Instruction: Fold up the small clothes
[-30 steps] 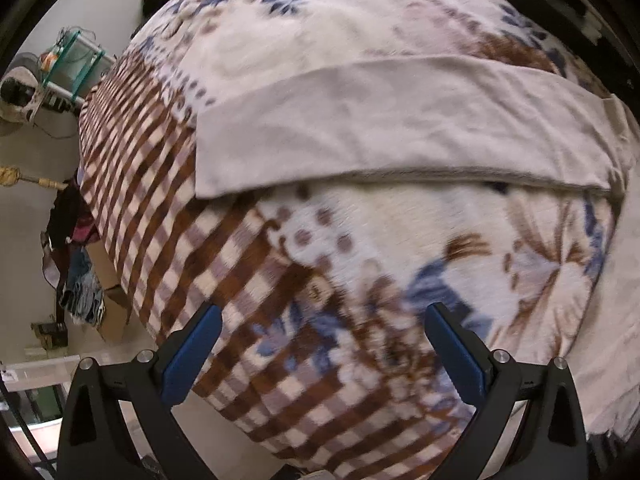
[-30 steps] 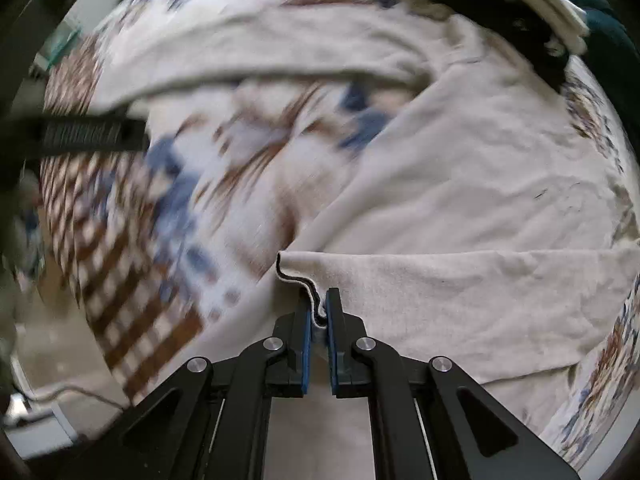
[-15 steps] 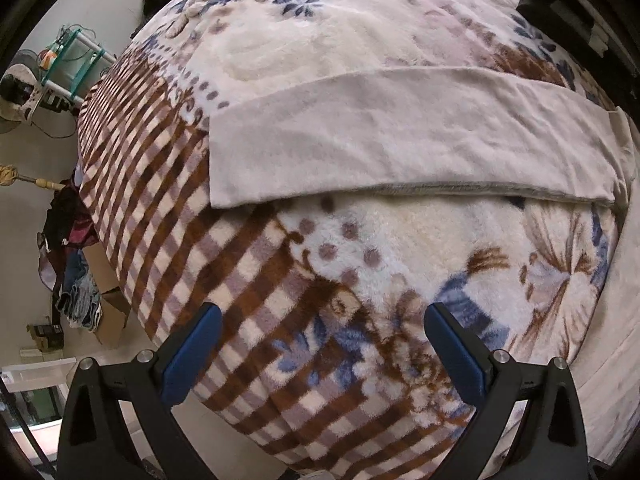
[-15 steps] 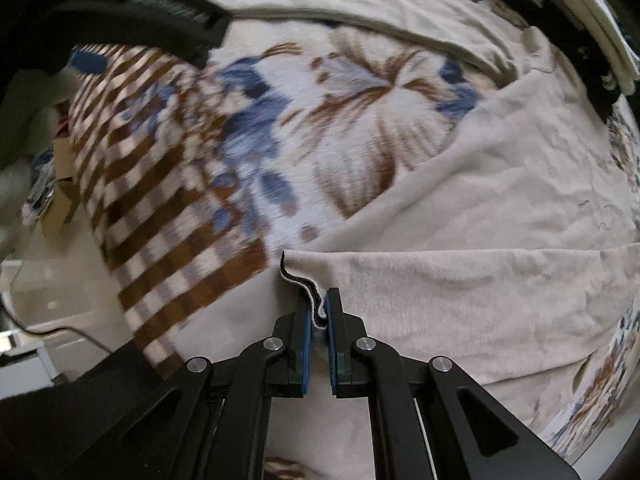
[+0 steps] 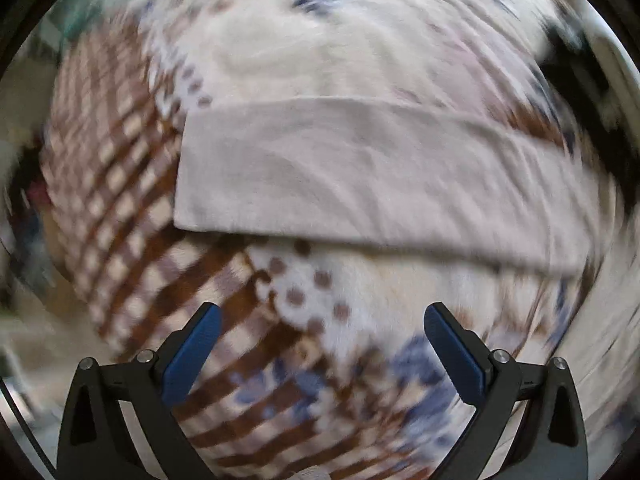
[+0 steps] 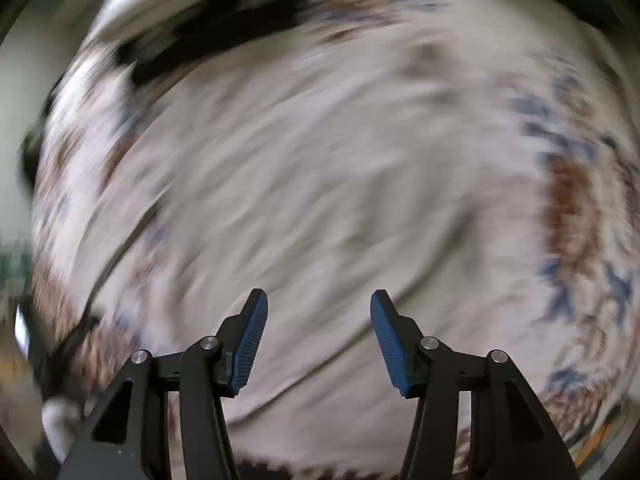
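A beige garment lies on a patterned blanket. In the left wrist view one long beige leg or sleeve of the garment (image 5: 360, 176) stretches flat across the middle, its squared end at the left. My left gripper (image 5: 320, 320) is open and empty, held above the blanket just short of that strip. In the blurred right wrist view the broad beige body of the garment (image 6: 340, 200) fills the frame. My right gripper (image 6: 318, 312) is open and empty above it.
The blanket (image 5: 168, 292) has brown checks at the left and blue and brown flowers elsewhere. A stack of dark and white folded clothes (image 6: 192, 20) lies at the far edge in the right wrist view. The floor and clutter show at the left rim (image 5: 20, 240).
My right gripper has opened and let go of the garment's edge, then swung over the garment's body. My left gripper has moved closer to the beige strip. Both views are now motion blurred.
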Motion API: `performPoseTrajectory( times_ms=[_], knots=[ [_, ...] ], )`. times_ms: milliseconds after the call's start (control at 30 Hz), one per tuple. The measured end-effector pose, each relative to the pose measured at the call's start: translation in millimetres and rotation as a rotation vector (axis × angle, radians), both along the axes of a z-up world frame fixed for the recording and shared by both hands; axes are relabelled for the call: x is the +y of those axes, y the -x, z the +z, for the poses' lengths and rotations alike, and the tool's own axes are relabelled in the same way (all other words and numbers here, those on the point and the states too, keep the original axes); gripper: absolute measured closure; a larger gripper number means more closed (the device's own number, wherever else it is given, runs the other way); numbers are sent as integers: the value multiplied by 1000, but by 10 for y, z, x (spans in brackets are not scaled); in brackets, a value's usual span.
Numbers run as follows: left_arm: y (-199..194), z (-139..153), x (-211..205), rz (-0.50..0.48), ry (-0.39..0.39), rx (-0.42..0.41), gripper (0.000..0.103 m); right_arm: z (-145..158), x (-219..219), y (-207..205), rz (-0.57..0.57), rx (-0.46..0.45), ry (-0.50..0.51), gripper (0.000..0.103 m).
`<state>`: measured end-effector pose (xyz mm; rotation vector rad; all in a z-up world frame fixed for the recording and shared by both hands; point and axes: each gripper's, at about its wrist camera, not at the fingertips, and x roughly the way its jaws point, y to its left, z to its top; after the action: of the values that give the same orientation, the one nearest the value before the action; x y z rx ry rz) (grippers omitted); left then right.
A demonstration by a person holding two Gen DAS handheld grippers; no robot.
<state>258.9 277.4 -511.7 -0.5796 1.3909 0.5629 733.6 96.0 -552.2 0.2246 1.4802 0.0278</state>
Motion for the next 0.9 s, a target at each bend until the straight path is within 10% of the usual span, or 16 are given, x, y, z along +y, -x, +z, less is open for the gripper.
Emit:
performPoseTrajectory(
  times_ms=[267, 333, 400, 500, 733, 900],
  knots=[
    [44, -349, 832, 457, 142, -126, 0, -284, -487, 278, -197, -41, 82, 46],
    [37, -354, 924, 508, 106, -136, 10, -376, -486, 427, -232, -28, 61, 46],
    [11, -308, 992, 539, 32, -144, 41, -439, -449, 477, -250, -14, 65, 46],
    [-53, -181, 1035, 506, -52, -174, 96, -442, -368, 385, -233, 15, 168, 24],
    [-431, 573, 876, 228, -245, -337, 97, -463, -6, 773, -162, 9, 243, 17],
    [-776, 1431, -15, -82, -325, -517, 97, -412, 38, 1072, -144, 17, 184, 17]
  ],
)
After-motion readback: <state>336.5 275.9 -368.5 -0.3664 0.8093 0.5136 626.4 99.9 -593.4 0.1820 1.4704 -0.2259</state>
